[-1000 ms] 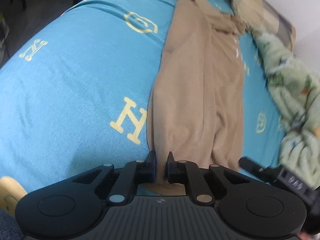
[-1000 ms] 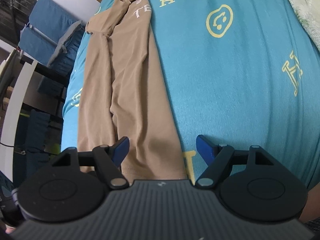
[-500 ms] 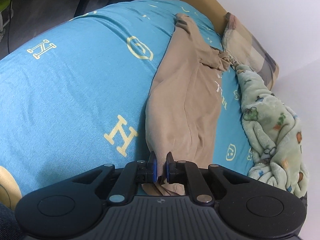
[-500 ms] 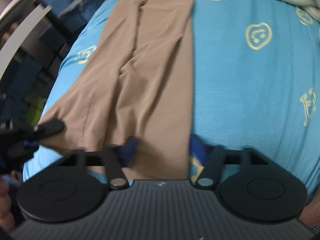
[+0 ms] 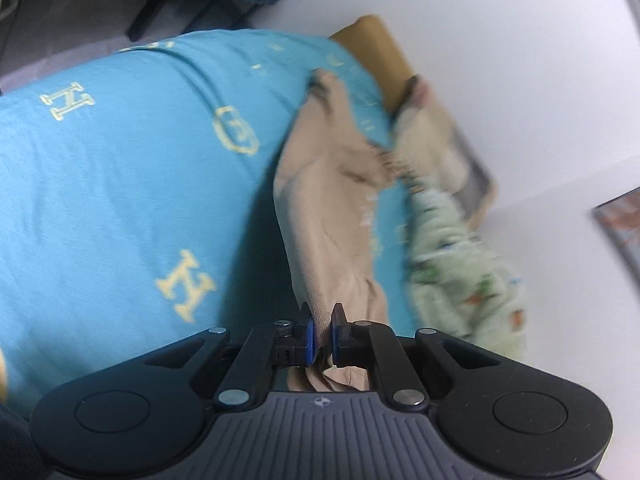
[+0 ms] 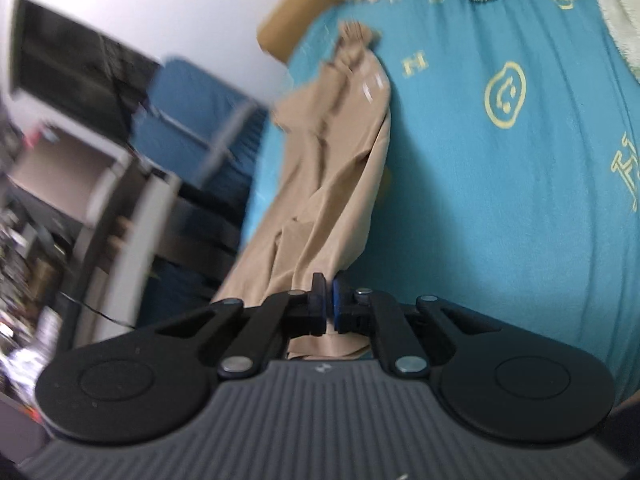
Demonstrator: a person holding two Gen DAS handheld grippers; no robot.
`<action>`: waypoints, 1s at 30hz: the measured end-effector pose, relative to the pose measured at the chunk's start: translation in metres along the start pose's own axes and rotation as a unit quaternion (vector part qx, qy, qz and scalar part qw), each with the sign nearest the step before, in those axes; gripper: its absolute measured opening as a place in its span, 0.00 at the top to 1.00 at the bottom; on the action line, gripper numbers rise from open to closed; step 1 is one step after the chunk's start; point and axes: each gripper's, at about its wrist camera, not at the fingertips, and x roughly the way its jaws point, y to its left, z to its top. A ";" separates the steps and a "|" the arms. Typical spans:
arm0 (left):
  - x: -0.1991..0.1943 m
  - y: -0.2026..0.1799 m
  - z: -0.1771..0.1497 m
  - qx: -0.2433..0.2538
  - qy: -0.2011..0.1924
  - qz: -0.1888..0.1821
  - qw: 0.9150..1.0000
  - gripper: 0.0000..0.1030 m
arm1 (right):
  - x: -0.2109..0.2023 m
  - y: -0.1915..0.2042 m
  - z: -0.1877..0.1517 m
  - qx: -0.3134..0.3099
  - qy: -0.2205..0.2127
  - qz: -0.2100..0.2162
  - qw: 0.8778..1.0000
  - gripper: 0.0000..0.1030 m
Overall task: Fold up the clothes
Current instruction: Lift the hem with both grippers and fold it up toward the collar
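Tan garment [image 5: 336,240], white lettering unreadable

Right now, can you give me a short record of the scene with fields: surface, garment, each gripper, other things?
surface: bed with a blue sheet, yellow prints on it
garment: tan garment, long and narrow, near end lifted, far end on the sheet
left gripper: shut on the garment's near edge
right gripper: jaws have just been closing, now shut on the garment's near edge
other things: pale green blanket bunched beside the garment; pillow at the bed's far end
state of fold: not yet folded over
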 end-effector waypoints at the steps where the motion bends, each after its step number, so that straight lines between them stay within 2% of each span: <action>1: -0.006 -0.001 -0.001 -0.006 -0.003 -0.016 1.000 0.92 | -0.006 0.002 0.000 0.003 -0.009 0.012 1.000 0.94; 5: -0.035 -0.007 -0.005 -0.023 -0.019 -0.071 0.997 0.93 | -0.036 0.011 -0.006 0.005 -0.039 0.059 0.997 0.94; 8: -0.062 -0.012 -0.012 -0.031 -0.024 -0.103 0.994 0.93 | -0.053 0.023 -0.013 -0.002 -0.052 0.073 0.996 0.94; 13: -0.103 -0.024 -0.038 -0.024 -0.032 -0.116 0.992 0.93 | -0.088 0.037 -0.029 -0.007 -0.071 0.087 0.994 0.94; 17: -0.115 -0.027 -0.043 -0.023 -0.024 -0.115 0.993 0.93 | -0.106 0.043 -0.032 0.006 -0.091 0.094 0.991 0.94; 20: -0.110 -0.042 -0.031 -0.002 -0.032 -0.098 0.995 0.93 | -0.100 0.052 -0.019 0.010 -0.093 0.085 0.992 0.94; 24: -0.084 -0.072 0.002 0.036 -0.045 -0.072 0.996 0.92 | -0.078 0.071 0.015 -0.020 -0.102 0.070 0.992 0.94; 30: -0.011 -0.101 0.057 0.076 -0.061 -0.026 0.995 0.92 | -0.014 0.077 0.077 -0.013 -0.085 0.030 0.996 0.94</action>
